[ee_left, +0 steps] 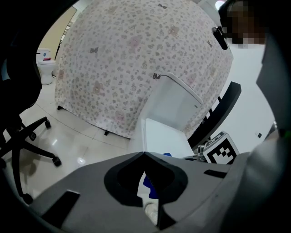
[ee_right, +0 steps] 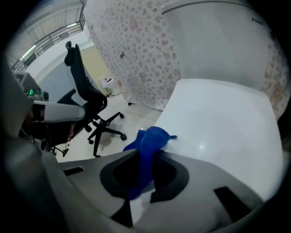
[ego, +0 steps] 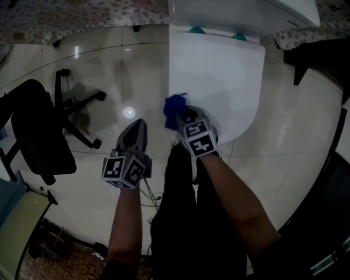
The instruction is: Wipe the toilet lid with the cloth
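Note:
The white toilet lid (ego: 219,76) is closed and fills the upper middle of the head view; it also shows in the right gripper view (ee_right: 223,123). A blue cloth (ego: 174,110) rests at the lid's near left edge, with my right gripper (ego: 187,117) shut on it. In the right gripper view the blue cloth (ee_right: 148,150) runs between the closed jaws and touches the lid. My left gripper (ego: 138,127) hangs over the floor left of the toilet, jaws closed and holding nothing. The left gripper view catches the lid (ee_left: 163,136) and a bit of the cloth (ee_left: 149,184).
A black office chair (ego: 41,128) stands on the glossy tiled floor (ego: 109,65) to the left. The toilet tank (ego: 246,13) sits behind the lid. A floral curtain (ee_left: 136,59) hangs along the back. The person's dark trousers (ego: 180,213) are below the grippers.

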Available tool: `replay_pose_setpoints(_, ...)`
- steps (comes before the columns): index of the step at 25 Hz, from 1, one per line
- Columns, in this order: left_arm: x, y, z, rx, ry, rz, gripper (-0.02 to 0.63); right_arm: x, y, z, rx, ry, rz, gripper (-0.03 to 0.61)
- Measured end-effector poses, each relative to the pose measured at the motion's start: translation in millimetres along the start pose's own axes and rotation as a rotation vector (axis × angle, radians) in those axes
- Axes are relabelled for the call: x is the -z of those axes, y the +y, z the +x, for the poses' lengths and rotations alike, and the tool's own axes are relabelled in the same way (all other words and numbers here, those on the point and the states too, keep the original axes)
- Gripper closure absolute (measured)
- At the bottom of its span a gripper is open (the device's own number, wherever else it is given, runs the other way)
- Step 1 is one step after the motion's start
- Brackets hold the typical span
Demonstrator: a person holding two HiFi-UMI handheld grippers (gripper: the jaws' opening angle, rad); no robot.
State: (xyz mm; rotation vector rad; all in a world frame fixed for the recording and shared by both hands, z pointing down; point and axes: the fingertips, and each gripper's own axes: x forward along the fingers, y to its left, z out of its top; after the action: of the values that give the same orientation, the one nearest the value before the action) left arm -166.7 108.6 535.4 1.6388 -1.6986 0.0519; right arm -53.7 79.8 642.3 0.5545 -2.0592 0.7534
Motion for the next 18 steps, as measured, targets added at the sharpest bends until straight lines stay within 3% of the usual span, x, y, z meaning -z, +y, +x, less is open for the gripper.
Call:
replay_pose_setpoints(11,13.7,-14.9,3.8,0.01,0.009,0.01,0.621,41.3,-84.2,-47.7,0.121,0.009,-0.161,0.525)
replay_pose_setpoints(18,29.1,-36.2,5.0,0.031,0.032,0.024,0.621,74.1,-152.4,-93.4,0.224,0.013,-0.155,0.525)
